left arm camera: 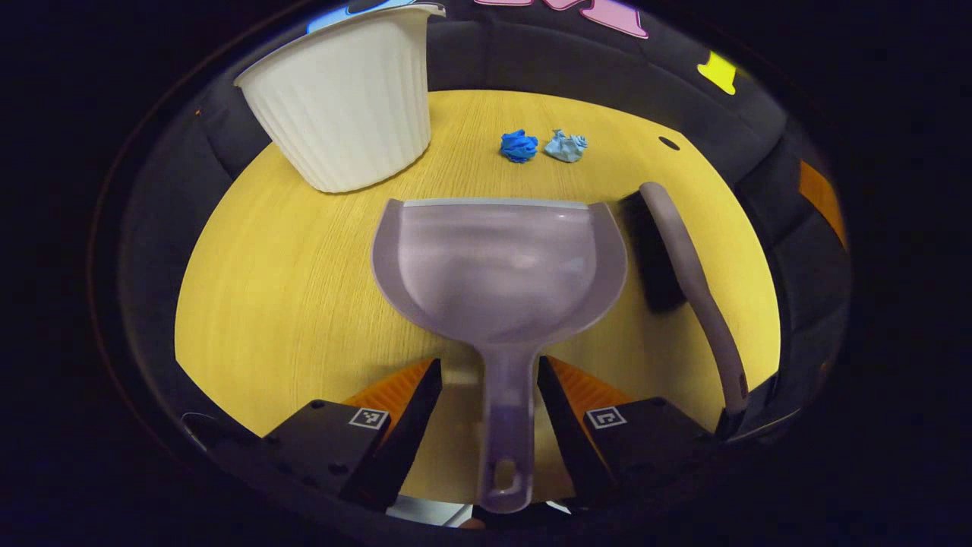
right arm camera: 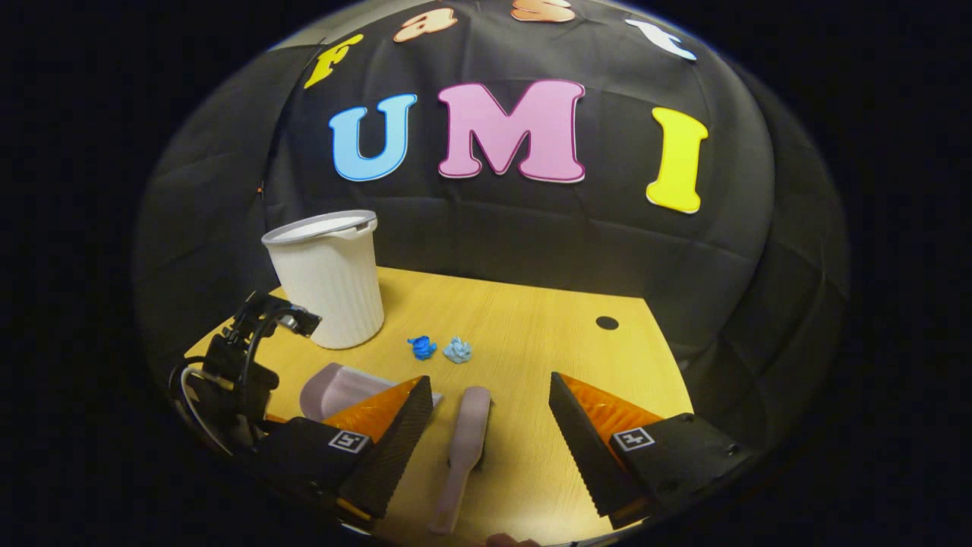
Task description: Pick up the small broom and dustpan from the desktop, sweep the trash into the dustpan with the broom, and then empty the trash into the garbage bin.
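Note:
A translucent grey dustpan (left arm camera: 497, 258) lies flat on the yellow wooden table (left arm camera: 288, 289), mouth facing away. Its handle (left arm camera: 507, 410) runs back between the fingers of my left gripper (left arm camera: 490, 363), which is open and straddles it, the right finger nearly touching. A small broom (left arm camera: 699, 281) with dark bristles lies just right of the pan. In the right gripper view the broom (right arm camera: 467, 433) lies on the table below and between the wide-open fingers of my right gripper (right arm camera: 490, 378). A blue paper ball (left arm camera: 519, 145) and a pale blue paper ball (left arm camera: 566, 146) sit beyond the pan.
A white ribbed bin (left arm camera: 342, 99) stands upright at the far left of the table, close to the dustpan's left front corner. A small dark hole (left arm camera: 668, 143) marks the far right of the tabletop. The black cloth wall rises right behind the table's far edge.

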The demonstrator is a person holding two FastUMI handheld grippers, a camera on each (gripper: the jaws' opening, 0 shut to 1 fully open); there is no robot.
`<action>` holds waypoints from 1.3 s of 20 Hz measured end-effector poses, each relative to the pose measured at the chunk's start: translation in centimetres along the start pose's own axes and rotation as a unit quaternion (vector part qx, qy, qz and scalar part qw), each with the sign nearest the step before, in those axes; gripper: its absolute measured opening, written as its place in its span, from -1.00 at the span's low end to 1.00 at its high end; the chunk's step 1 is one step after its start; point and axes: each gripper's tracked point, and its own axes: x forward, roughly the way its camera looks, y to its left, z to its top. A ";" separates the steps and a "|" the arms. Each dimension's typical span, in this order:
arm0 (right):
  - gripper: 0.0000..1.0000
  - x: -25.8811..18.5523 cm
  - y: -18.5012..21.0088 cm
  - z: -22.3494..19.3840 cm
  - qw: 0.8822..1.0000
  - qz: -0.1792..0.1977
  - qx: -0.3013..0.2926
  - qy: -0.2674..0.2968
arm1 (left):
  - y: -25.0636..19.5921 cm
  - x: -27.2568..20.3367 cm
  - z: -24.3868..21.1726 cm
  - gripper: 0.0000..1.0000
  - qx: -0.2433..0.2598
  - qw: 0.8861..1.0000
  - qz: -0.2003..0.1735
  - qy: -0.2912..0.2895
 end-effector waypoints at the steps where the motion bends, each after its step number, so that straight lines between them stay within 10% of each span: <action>1: 0.99 0.3 0.4 -1.3 0.999 0.017 0.008 0.033 | 0.1 0.2 -0.1 0.55 -0.003 1.000 0.006 0.015; 4: 1.00 0.0 0.7 -5.2 0.990 0.036 0.043 0.130 | 0.3 0.7 0.5 0.52 -0.011 0.999 0.016 0.044; 12: 0.94 -1.3 1.5 -10.1 0.970 0.034 0.077 0.228 | -1.0 1.7 1.4 -0.41 0.010 0.996 0.000 0.090; 26: 0.96 0.4 1.9 -17.6 0.889 -0.034 0.082 0.449 | -0.2 1.2 1.0 -0.39 0.027 0.993 -0.106 0.047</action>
